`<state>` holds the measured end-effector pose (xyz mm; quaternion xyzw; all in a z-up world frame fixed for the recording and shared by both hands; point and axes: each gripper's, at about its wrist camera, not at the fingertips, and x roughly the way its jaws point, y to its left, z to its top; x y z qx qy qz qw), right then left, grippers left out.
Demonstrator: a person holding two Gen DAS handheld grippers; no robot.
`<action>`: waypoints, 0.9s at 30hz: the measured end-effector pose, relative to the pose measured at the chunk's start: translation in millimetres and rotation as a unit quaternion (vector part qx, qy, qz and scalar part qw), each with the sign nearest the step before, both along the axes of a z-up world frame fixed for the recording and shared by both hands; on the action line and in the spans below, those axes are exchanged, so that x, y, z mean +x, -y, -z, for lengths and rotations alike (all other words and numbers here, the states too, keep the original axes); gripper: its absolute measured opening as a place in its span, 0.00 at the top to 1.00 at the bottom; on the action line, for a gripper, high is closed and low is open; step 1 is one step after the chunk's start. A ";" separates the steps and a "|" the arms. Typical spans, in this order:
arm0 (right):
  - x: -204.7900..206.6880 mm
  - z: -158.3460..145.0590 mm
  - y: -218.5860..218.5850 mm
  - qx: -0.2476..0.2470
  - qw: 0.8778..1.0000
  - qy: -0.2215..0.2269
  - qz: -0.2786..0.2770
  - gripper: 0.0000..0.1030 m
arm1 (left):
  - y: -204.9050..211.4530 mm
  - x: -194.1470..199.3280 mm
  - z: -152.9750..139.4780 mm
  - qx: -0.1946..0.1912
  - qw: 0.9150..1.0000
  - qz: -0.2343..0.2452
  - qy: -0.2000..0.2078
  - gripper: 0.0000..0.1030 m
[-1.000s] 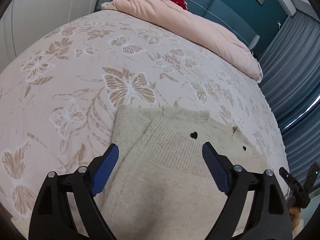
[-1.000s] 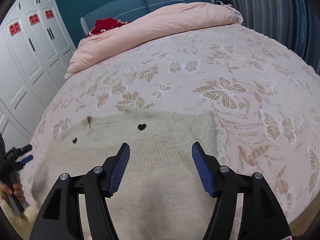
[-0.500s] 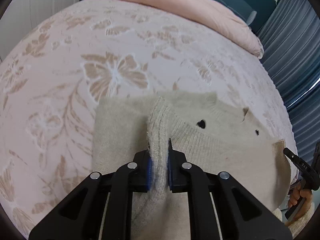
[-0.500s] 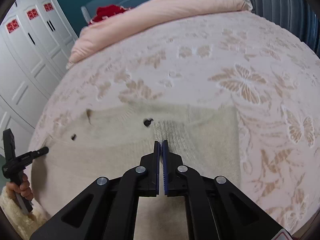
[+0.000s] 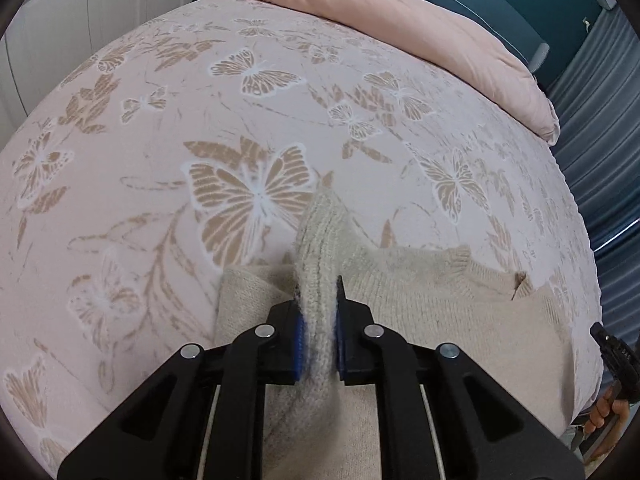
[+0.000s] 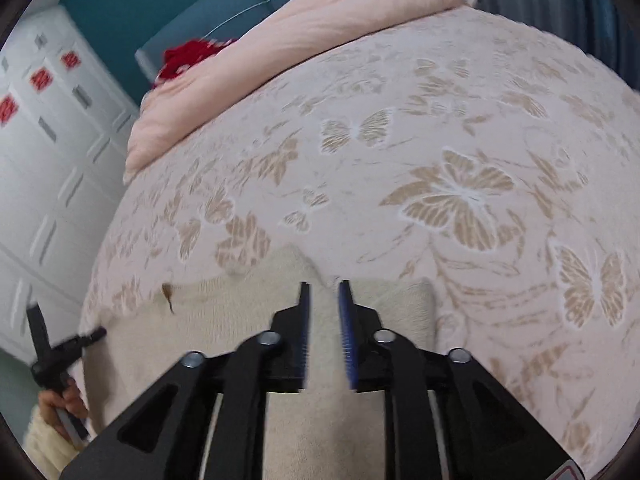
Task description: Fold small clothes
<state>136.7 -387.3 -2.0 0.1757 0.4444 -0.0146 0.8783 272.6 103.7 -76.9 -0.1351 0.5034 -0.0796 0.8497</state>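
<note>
On bedspread (image 5: pixel 120 160), left gripper (image 5: pixel 319 304) pinching sweater (image 5: pixel 440 304)

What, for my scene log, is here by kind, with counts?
Sweater: 1
Duvet: 1
Red cloth: 1
Grippers: 2 (left gripper, right gripper)
Total: 5

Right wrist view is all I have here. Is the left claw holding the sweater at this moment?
Observer: Yes. The left claw is shut on a ribbed fold of the beige sweater.
Operator: Does that fold lie flat on the bed?
Observer: No. It stands bunched upright between the pads, rising in front of the butterfly bedspread.
</note>
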 end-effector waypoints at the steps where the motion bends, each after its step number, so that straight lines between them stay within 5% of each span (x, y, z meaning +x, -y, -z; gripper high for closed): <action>1: 8.3 4.5 -14.7 -0.028 0.999 -0.010 -0.026 0.48 | -0.6 -1.4 1.4 -0.003 1.000 0.000 -0.002 0.89; 5: 47.0 39.5 -41.0 -0.088 0.993 -0.061 -0.059 0.44 | -6.9 -2.9 1.9 -0.019 1.000 -0.012 -0.006 0.89; 6: 54.3 51.0 -41.3 -0.093 0.991 -0.077 -0.051 0.53 | -7.1 -3.5 0.3 -0.020 1.000 -0.011 -0.004 0.89; 7: 56.6 58.1 -41.0 -0.092 0.991 -0.084 -0.047 0.97 | -6.5 -4.2 -2.2 -0.020 1.000 -0.007 -0.001 0.89; 10: 40.2 31.6 -34.7 -0.018 0.999 -0.025 -0.042 0.95 | -4.4 -7.6 -20.4 -0.026 0.999 0.009 0.018 0.89; 14: -0.6 -31.8 -8.1 -0.003 0.998 0.068 0.010 0.96 | -1.9 1.5 -43.5 -0.014 0.999 0.023 0.039 0.89; 16: -1.0 -27.6 17.1 -0.006 0.997 0.059 0.047 0.96 | 3.8 12.6 -34.6 -0.004 0.999 0.024 0.031 0.88; 18: 16.9 9.3 35.9 0.008 0.998 0.001 0.062 0.96 | 17.0 25.5 -7.6 0.019 1.000 0.024 0.001 0.89; 21: 38.6 67.4 29.2 -0.054 0.994 -0.086 0.040 0.96 | 30.4 34.3 40.7 0.058 0.997 0.012 -0.045 0.89; 24: 33.4 59.9 30.4 -0.032 0.995 -0.066 0.066 0.95 | 28.3 30.5 37.0 0.056 0.998 0.002 -0.028 0.87; 27: 10.6 19.3 23.1 -0.026 0.996 -0.012 0.081 0.89 | 21.0 21.0 13.0 0.056 0.998 0.008 -0.007 0.81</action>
